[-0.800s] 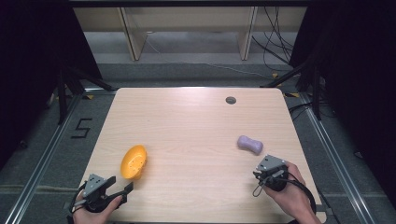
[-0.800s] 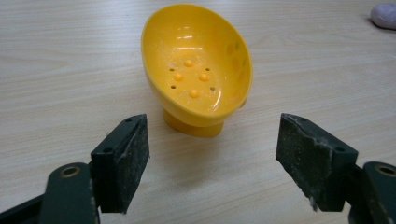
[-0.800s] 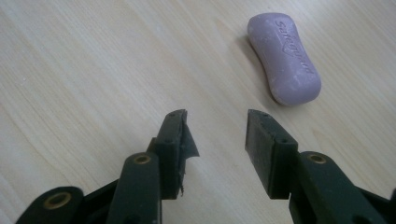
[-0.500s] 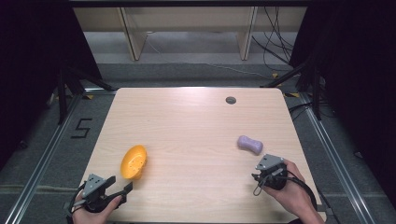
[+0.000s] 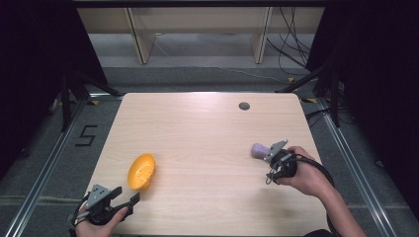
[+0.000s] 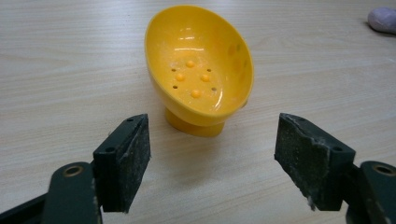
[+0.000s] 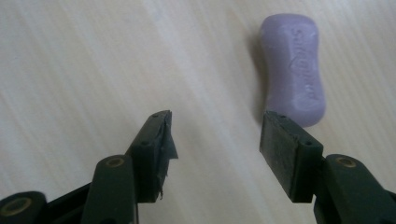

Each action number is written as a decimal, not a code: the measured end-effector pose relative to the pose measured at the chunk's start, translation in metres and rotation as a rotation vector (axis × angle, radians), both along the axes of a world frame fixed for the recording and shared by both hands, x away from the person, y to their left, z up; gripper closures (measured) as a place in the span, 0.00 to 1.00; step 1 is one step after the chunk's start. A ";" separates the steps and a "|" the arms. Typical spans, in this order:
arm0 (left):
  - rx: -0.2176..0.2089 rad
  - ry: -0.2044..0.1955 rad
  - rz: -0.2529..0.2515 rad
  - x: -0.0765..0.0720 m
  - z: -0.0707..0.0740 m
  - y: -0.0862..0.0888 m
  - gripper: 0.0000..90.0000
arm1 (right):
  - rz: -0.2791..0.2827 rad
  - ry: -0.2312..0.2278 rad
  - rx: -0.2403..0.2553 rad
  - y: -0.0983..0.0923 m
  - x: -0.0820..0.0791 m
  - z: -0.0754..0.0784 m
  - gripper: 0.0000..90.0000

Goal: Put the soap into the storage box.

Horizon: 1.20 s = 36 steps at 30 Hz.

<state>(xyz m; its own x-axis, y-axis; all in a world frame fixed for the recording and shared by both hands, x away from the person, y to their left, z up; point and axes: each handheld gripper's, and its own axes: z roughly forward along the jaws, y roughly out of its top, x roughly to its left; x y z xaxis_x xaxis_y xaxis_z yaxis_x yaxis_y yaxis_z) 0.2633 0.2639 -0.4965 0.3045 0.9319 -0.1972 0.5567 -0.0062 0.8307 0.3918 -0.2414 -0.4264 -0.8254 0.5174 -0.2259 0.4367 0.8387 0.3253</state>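
A yellow soap dish (image 5: 141, 171) with drain holes stands tilted on its foot at the table's front left. In the left gripper view, the soap dish (image 6: 201, 70) is just ahead of my left gripper (image 6: 212, 156), whose jaws stand wide apart with nothing between them. That left gripper (image 5: 127, 195) sits at the front edge, pointing at the dish. A purple soap bar (image 5: 258, 149) lies flat on the right side. My right gripper (image 5: 271, 157) is close beside it. In the right gripper view, my right gripper (image 7: 215, 135) is open over bare wood, and the soap bar (image 7: 293, 70) lies just beyond its right jaw.
The wooden table (image 5: 207, 128) has a small dark round grommet (image 5: 244, 105) near its far edge. The purple soap (image 6: 383, 19) shows far off in the left gripper view. Metal floor rails run along both sides of the table, and shelf legs stand beyond it.
My right hand has moved forward and up the table until its gripper is beside the purple soap. The left gripper has stayed in place by the dish.
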 end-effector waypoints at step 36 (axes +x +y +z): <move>0.003 0.001 0.000 0.000 0.000 0.000 0.30 | 0.031 0.138 -0.166 0.016 0.096 -0.031 0.45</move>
<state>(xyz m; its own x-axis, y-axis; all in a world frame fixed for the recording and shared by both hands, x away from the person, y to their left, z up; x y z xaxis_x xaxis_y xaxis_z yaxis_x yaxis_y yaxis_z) 0.2629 0.2642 -0.4970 0.3045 0.9324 -0.1945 0.5573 -0.0088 0.8302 0.4880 -0.2250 -0.4570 -0.8694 0.4562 -0.1896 0.4404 0.8896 0.1210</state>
